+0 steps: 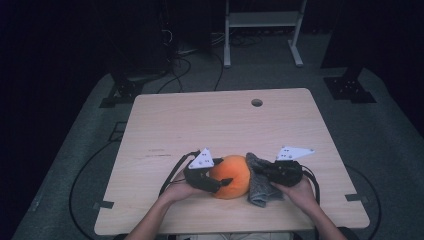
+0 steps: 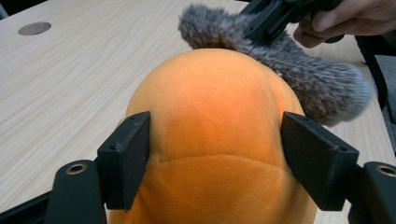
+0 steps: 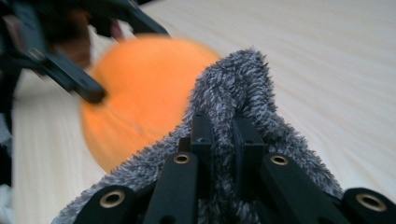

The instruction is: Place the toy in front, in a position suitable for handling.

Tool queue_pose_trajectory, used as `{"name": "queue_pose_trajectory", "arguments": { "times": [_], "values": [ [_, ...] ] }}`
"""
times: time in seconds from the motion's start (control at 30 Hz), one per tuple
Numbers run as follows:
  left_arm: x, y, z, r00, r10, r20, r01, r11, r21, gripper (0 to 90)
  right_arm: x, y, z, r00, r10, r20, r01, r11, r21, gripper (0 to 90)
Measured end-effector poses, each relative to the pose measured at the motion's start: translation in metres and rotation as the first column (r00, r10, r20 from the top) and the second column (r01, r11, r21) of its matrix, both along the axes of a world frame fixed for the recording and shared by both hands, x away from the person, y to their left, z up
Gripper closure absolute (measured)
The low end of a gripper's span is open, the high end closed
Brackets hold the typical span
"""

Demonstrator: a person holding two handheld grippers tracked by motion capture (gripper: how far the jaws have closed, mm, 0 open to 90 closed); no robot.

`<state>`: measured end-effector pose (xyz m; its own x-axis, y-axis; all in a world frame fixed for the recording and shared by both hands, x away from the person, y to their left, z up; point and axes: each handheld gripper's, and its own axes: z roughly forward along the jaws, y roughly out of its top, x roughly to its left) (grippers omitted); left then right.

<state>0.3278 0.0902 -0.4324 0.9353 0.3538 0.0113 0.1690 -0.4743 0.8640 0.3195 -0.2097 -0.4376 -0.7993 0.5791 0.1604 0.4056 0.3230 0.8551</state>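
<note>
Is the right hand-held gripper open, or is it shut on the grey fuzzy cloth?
Shut on it: the right hand-held gripper has its jaws nearly together, pinching the grey fuzzy cloth.

My left tongs [image 2: 215, 161] clamp the orange plush ball [image 2: 215, 121], one jaw on each side. Behind the ball, grey fuzzy cloth [image 2: 299, 70] drapes against its top, pinched by my right tongs [image 2: 275, 21]. Table [image 2: 70, 84] hole [image 2: 34, 28] far left of ball.
</note>
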Motion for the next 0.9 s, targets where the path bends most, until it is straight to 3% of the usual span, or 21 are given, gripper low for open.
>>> {"name": "queue_pose_trajectory", "arguments": {
  "times": [0.1,0.23,0.33,0.4,0.5,0.6,0.7,0.8,0.87,0.9],
  "values": [
    [-0.001,-0.001,0.0,1.0,-0.004,0.004,0.004,1.0,0.003,26.1,-0.001,-0.007,-0.002,0.9997,-0.016,-0.017,0.016,1.0,0.003,80.8],
    [-0.002,-0.003,0.0,0.9999,-0.008,0.011,0.008,1.0,-0.001,25.8,-0.006,0.001,0.011,0.999,0.027,0.034,-0.029,0.998,0.052,80.8],
    [-0.002,-0.003,0.0,0.9999,-0.01,0.011,0.01,1.0,0.001,25.5,-0.006,0.009,0.012,0.9983,0.036,0.046,-0.037,0.999,0.033,81.0],
    [-0.002,-0.003,0.0,0.9999,-0.014,0.009,0.014,0.9999,-0.003,25.5,-0.003,0.007,0.006,0.9995,0.027,0.014,-0.028,0.999,0.03,81.2],
    [-0.003,-0.007,0.004,0.9995,-0.03,-0.005,0.03,0.9993,-0.021,25.3,-0.002,0.0,-0.003,1.0,-0.008,0.002,0.008,0.999,-0.051,81.2],
    [-0.005,-0.011,0.006,0.9995,-0.028,0.012,0.028,0.9996,0.009,25.3,-0.008,-0.002,0.006,0.9995,-0.014,0.028,0.015,0.999,-0.035,81.3],
    [-0.006,-0.012,0.006,0.9995,-0.026,0.019,0.025,0.9996,0.014,25.6,-0.015,0.006,0.015,0.9971,0.028,0.071,-0.029,0.999,0.016,81.3],
    [-0.007,-0.013,0.006,0.9993,-0.025,0.027,0.025,0.9994,0.022,25.5,-0.018,0.016,0.021,0.9916,0.099,0.084,-0.105,0.991,0.077,80.9],
    [-0.007,-0.012,0.006,0.9993,-0.026,0.026,0.026,0.9995,0.018,25.5,-0.019,0.02,0.017,0.9904,0.101,0.095,-0.102,0.995,0.012,80.9],
    [-0.007,-0.013,0.006,0.9993,-0.025,0.027,0.025,0.9996,0.016,25.5,-0.018,0.018,0.015,0.9912,0.096,0.091,-0.097,0.995,0.011,80.9]
  ]
}}
